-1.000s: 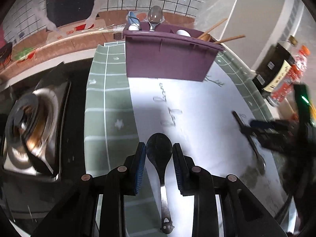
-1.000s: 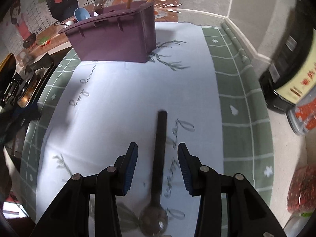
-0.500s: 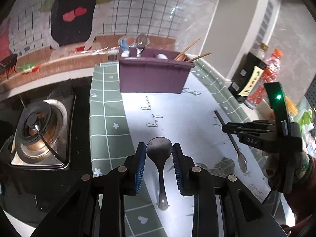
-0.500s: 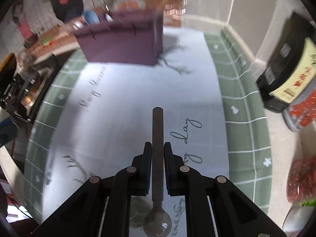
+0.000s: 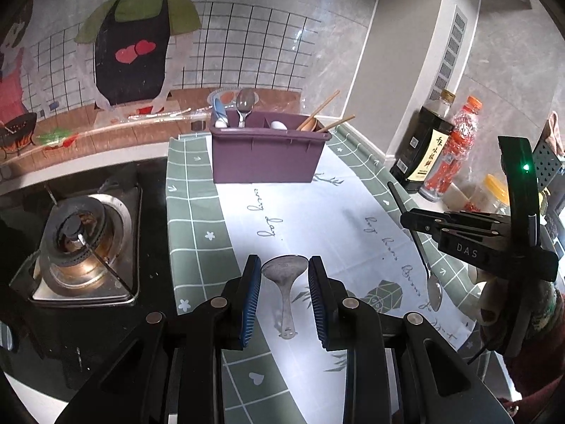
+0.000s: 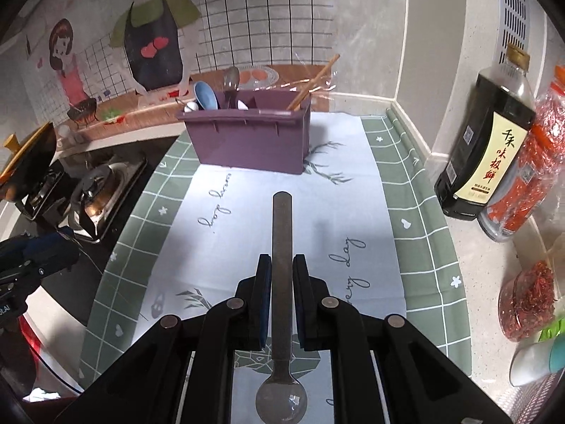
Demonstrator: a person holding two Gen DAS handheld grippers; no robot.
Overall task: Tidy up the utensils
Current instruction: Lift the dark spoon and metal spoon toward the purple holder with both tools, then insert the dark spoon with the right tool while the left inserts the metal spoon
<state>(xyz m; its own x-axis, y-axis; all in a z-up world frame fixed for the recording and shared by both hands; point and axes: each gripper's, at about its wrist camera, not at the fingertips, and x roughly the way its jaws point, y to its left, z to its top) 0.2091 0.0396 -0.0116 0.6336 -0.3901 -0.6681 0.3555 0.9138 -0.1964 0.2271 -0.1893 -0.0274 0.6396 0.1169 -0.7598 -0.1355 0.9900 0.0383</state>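
Left gripper (image 5: 284, 296): blue pads clamped on the bowl of a grey metal spoon (image 5: 284, 284), its handle hanging down over the mat.
Right gripper (image 6: 281, 300): jaws have just been closing and now pinch the flat handle of a dark long-handled spoon (image 6: 281, 268), bowl toward the camera, handle end pointing at the caddy.
Purple utensil caddy (image 6: 250, 137): stands upright at the far end of the green-and-white mat (image 6: 416, 233); it holds a blue spoon (image 6: 206, 95), a metal spoon and wooden chopsticks (image 6: 314, 81).
Left of mat: gas burner (image 5: 76, 240).
Right of mat: dark soy sauce bottle (image 6: 489, 148) just beside a red-packed bottle (image 6: 526, 173), both clear of the path to the caddy.
Path to caddy: bare mat.
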